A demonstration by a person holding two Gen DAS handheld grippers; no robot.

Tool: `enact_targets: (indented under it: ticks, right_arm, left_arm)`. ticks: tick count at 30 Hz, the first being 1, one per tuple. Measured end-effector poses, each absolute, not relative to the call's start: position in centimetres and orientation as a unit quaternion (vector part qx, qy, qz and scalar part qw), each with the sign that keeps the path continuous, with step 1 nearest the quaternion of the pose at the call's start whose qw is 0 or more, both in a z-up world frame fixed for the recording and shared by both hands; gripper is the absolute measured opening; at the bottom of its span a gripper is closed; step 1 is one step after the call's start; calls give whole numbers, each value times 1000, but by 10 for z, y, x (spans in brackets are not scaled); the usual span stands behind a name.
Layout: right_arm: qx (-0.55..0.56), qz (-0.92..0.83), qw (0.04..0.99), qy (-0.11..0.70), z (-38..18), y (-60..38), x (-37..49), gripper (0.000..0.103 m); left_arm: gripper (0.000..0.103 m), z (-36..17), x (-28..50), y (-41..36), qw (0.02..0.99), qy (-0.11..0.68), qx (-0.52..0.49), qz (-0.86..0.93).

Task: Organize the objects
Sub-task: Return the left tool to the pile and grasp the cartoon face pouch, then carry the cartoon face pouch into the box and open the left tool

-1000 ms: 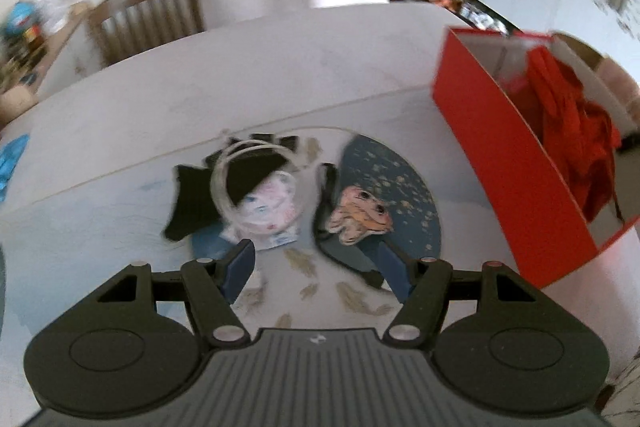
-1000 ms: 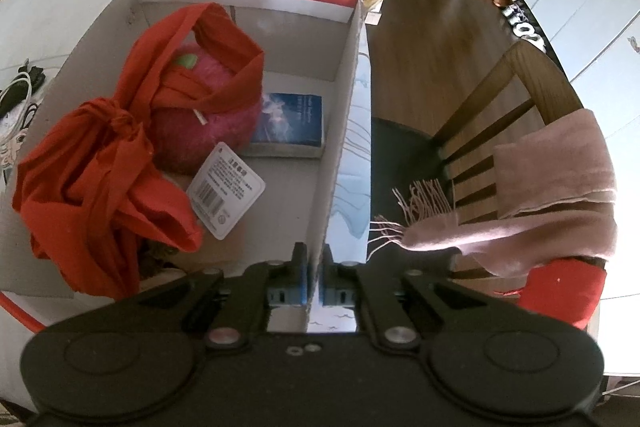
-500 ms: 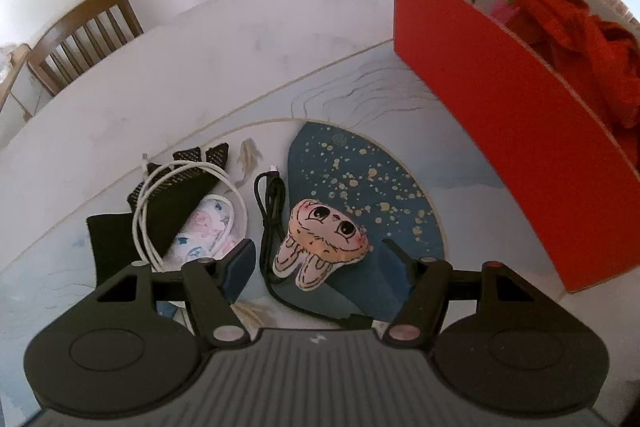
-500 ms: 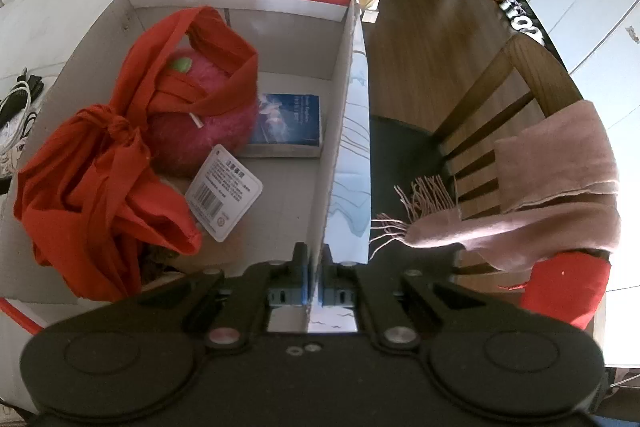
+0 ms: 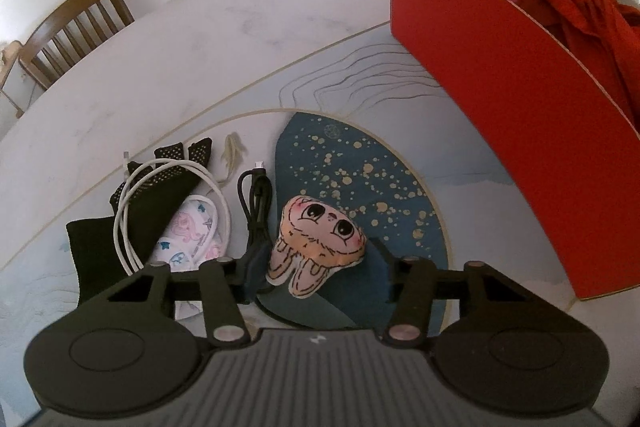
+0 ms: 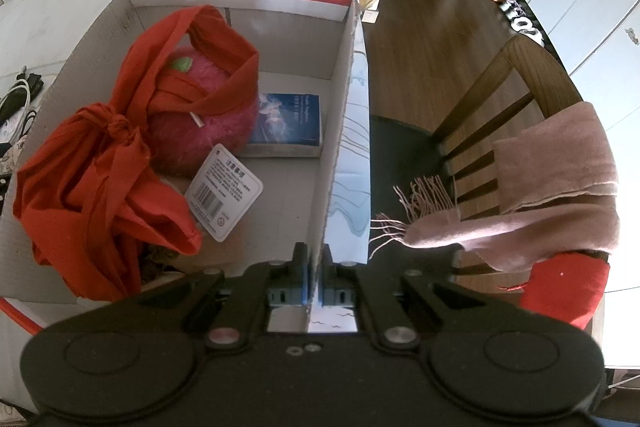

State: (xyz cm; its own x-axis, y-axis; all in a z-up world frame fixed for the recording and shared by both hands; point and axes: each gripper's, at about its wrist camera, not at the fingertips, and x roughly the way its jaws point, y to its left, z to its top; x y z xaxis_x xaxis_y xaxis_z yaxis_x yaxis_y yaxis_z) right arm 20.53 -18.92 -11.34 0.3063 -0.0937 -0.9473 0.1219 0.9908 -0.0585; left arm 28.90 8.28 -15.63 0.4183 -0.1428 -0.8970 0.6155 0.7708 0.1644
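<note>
Soft pink toy (image 5: 318, 241) now sits between the fingers of the left gripper (image 5: 316, 277), which has dropped toward it since a second ago and is closing, pads not yet pressing. Red box (image 5: 516, 99) waits at two o'clock. Right gripper (image 6: 315, 277) stays clamped on the box wall (image 6: 340, 131), steadying it for the drop-in.

On the table (image 5: 280, 39): one flat pink tooth-shaped plush with big eyes (image 5: 318, 239); one coiled white cable (image 5: 168, 195); one black cable (image 5: 256, 203); one red cardboard box (image 5: 500, 99); in the box: one red cloth bag (image 6: 100, 167); one pink fuzzy ball (image 6: 204, 123); one blue paperback book (image 6: 288, 119); two wooden chairs (image 6: 508, 99), one per view.
</note>
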Motion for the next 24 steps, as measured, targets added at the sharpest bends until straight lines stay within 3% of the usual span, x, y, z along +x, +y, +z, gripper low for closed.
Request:
enact_targets:
  ticks: [9,24]
  right_arm:
    - [12,-65,809,584,-113,-189,205,3]
    - [8,-60,810,583,-113,-187,205,3]
  left_arm:
    - [47,-135,280,88,813,483,224,-234]
    - [47,-25,243,48,834,409,189,-319]
